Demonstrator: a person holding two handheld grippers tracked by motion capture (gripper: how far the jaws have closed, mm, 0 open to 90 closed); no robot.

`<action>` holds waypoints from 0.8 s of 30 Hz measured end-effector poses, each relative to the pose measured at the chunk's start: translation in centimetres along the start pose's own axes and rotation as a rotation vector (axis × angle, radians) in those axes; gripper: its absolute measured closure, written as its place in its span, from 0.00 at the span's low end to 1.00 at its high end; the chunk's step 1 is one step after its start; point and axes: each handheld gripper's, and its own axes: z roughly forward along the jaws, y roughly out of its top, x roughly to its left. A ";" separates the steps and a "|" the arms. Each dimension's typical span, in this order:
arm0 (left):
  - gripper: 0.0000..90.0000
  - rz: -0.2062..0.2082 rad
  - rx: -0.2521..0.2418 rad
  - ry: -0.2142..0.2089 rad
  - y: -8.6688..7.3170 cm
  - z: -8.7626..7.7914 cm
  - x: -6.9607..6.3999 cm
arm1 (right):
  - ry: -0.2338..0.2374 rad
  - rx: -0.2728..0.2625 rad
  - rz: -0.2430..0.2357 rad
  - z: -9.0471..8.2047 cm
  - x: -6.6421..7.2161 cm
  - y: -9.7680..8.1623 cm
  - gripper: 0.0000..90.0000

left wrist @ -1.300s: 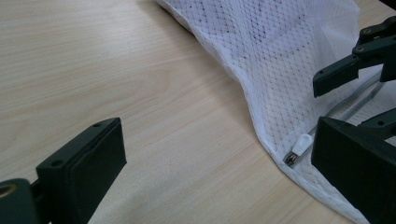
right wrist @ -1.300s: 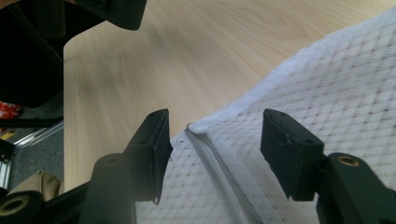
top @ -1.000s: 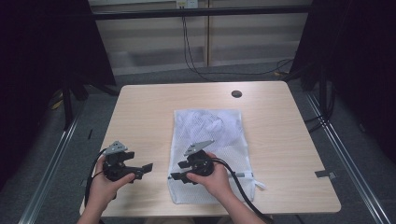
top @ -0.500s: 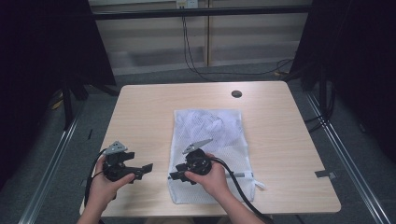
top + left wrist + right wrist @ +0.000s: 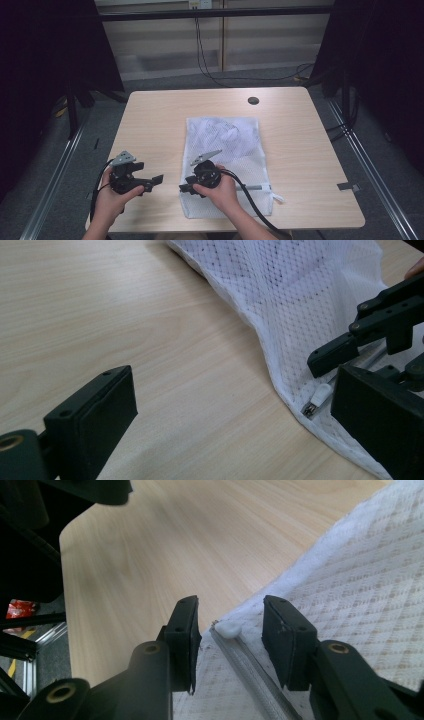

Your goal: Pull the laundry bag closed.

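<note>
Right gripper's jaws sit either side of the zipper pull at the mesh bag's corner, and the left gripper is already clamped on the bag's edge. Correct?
Not quite. The left gripper is open over bare table, beside the mesh bag, as the left gripper view shows. The right gripper does straddle the zipper pull; its jaws have just been closing.

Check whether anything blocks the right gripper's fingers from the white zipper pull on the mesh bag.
Nothing visible does. The right gripper has just been closing its fingers; they straddle the small white zipper pull at the corner of the white mesh laundry bag, with open gaps on both sides.
</note>
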 end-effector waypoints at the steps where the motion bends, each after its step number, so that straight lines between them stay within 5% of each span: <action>1: 0.05 -0.001 -0.001 0.000 0.0 0.0 0.0 | -0.002 0.000 -0.004 0.1 -0.1 0.0 0.65; 24: 0.04 0.006 0.026 -0.009 -0.1 0.4 -0.3 | 0.017 0.033 0.013 1.0 0.1 -0.2 0.81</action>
